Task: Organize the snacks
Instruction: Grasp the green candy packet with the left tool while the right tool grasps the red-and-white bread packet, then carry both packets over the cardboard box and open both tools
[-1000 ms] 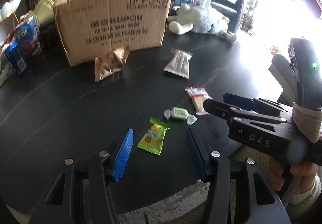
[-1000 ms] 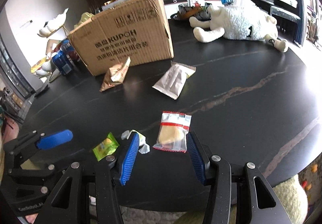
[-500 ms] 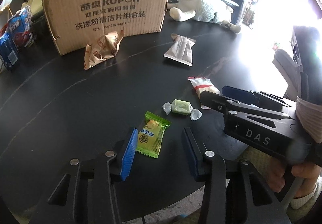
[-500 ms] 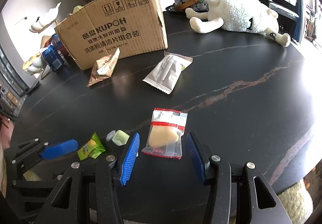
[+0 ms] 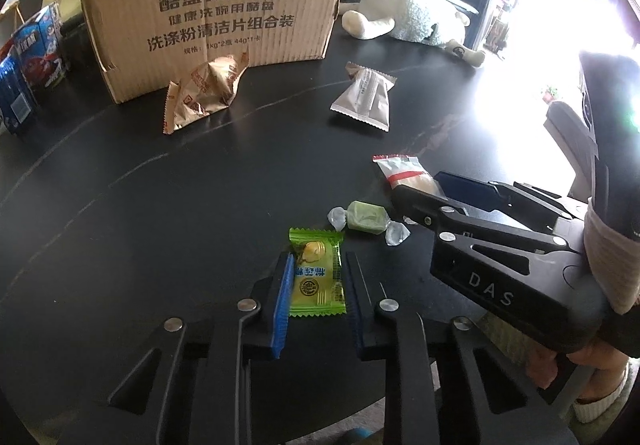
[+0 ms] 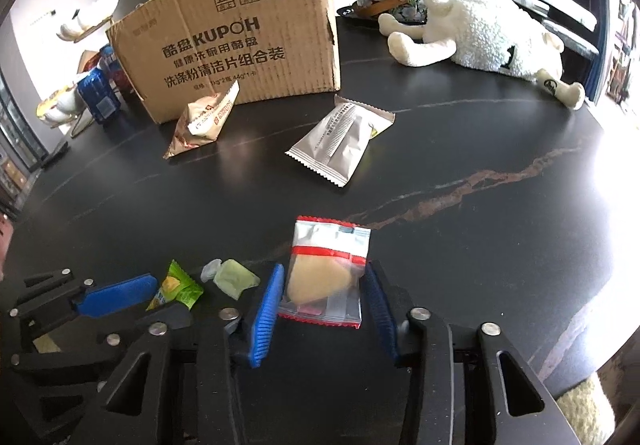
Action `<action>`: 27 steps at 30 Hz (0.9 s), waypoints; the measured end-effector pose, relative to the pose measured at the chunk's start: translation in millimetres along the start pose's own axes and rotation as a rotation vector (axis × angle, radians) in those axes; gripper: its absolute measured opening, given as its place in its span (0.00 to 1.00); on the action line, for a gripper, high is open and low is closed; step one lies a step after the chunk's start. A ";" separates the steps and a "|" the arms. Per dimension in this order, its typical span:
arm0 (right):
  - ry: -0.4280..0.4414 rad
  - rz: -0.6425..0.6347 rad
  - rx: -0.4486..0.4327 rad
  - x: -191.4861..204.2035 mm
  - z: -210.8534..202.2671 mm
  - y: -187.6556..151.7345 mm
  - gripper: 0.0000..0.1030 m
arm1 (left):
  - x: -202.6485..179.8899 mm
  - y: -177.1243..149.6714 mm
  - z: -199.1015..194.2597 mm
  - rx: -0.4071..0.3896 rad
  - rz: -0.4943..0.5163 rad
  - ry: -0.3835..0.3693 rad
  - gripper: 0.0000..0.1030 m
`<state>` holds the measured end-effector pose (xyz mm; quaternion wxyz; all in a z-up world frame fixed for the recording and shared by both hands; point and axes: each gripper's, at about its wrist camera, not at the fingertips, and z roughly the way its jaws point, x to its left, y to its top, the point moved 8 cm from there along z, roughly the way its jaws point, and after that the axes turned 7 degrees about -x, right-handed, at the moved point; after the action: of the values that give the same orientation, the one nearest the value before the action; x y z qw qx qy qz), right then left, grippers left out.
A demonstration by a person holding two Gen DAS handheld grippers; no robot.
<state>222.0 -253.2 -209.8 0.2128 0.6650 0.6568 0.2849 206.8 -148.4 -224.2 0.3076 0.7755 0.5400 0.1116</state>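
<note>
My left gripper [image 5: 317, 265] straddles a green candy packet [image 5: 316, 272] lying flat on the black table; its blue pads sit at the packet's two sides, still slightly apart. My right gripper [image 6: 325, 277] straddles a clear red-trimmed packet [image 6: 326, 273] holding a pale yellow snack, with its pads close to both edges. A pale green twist-wrapped candy [image 5: 366, 218] lies between the two grippers. A gold-brown packet [image 5: 202, 93] and a silver packet [image 5: 365, 95] lie farther back. A KUPOH cardboard box [image 5: 224, 9] stands behind them.
A white plush sheep [image 6: 480, 33] lies at the back right. Blue snack cartons [image 5: 34, 57] stand at the left, beside the box. The round table's front edge [image 5: 360, 409] is just below the grippers.
Both grippers have moved forward and down over their packets. The jaws of both have narrowed around the green packet and the clear packet.
</note>
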 end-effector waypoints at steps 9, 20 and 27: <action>-0.013 0.009 -0.020 -4.1 -2.1 2.0 0.35 | 1.3 4.9 -2.6 -0.025 -0.007 0.012 0.14; 0.015 -0.001 -0.068 4.2 -14.6 9.4 0.35 | 4.7 20.9 -19.8 -0.090 -0.013 0.024 0.14; 0.042 -0.020 -0.105 17.5 -33.3 22.0 0.35 | 8.8 34.5 -39.9 -0.147 -0.015 0.029 0.14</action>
<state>216.2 -239.9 -168.7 0.2366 0.6402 0.6518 0.3306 216.5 -134.1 -173.7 0.3568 0.7450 0.5404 0.1600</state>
